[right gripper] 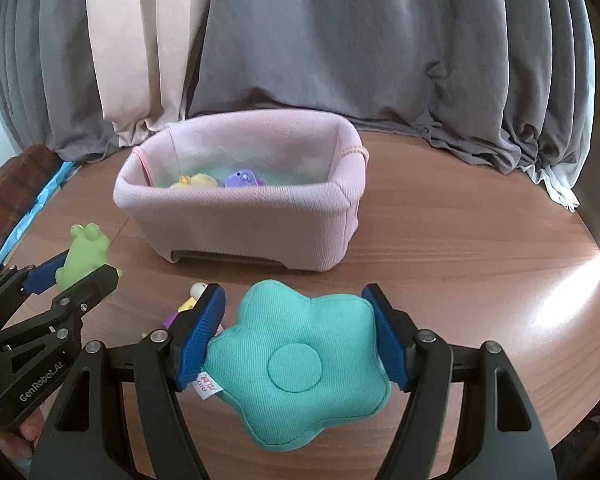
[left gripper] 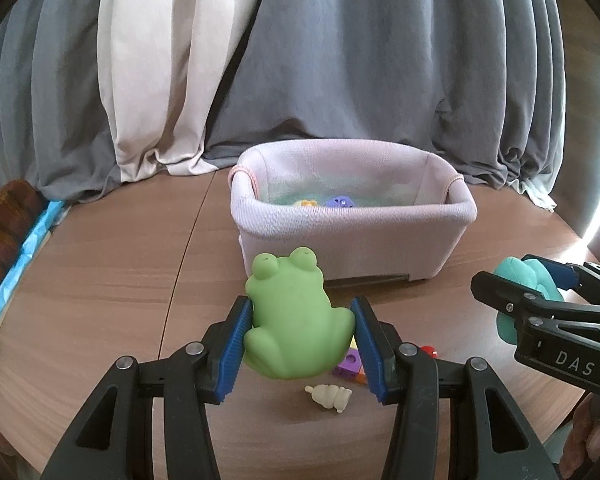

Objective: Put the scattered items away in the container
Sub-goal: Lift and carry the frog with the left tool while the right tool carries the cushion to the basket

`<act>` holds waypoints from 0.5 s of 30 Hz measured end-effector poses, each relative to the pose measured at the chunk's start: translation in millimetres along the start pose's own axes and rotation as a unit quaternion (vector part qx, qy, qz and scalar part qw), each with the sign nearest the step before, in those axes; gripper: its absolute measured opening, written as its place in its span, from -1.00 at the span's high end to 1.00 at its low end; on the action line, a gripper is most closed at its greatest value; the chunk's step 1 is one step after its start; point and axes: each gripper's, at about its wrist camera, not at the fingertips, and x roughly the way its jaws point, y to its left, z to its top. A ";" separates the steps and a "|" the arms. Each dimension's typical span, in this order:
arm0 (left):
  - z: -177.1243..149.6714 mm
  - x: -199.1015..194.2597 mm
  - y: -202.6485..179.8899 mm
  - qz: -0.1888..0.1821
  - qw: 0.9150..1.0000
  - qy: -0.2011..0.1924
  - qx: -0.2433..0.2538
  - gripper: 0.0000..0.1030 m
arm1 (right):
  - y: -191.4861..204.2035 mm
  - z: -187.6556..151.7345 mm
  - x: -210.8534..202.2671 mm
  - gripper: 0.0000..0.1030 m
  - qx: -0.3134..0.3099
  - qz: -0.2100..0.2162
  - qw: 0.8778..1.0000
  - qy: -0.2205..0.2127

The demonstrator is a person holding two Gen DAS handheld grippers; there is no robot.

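Note:
My left gripper (left gripper: 300,344) is shut on a green rubber frog (left gripper: 294,320), held in front of the pink fabric basket (left gripper: 352,236); the frog also shows in the right wrist view (right gripper: 85,254). My right gripper (right gripper: 296,336) is shut on a teal flower-shaped cushion (right gripper: 300,364), short of the basket (right gripper: 244,224). The right gripper with the cushion (left gripper: 512,276) shows at the right of the left wrist view. A yellow toy (right gripper: 198,181) and a purple toy (right gripper: 242,179) lie inside the basket.
A cream toy (left gripper: 330,396), purple and yellow blocks (left gripper: 350,364) and a red piece (left gripper: 429,351) lie on the round wooden table (left gripper: 112,272) under my left gripper. Grey and cream curtains (left gripper: 340,60) hang behind the basket. A plaid cloth (left gripper: 0,232) lies at the left edge.

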 end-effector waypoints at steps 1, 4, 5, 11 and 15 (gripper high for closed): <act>1.4 -0.5 -0.1 0.001 1.000 -0.001 0.000 0.09 | 0.2 2.0 -1.6 -0.33 0.000 0.000 1.000 -0.002; 5.8 -1.0 -0.5 0.001 1.000 -0.003 0.000 0.09 | 1.2 7.1 -5.0 -0.33 -0.001 0.001 1.000 -0.007; 7.5 -1.0 -0.4 0.001 1.000 -0.004 0.000 0.09 | 1.2 8.8 -6.1 -0.33 -0.002 0.002 1.000 -0.008; 16.1 -1.6 -0.4 0.000 1.000 -0.010 0.000 0.09 | 2.4 16.6 -8.7 -0.33 -0.005 0.002 1.000 -0.016; 22.9 -3.0 -0.1 -0.002 1.000 -0.016 -0.001 0.09 | 3.4 22.3 -10.2 -0.33 -0.007 0.004 1.000 -0.021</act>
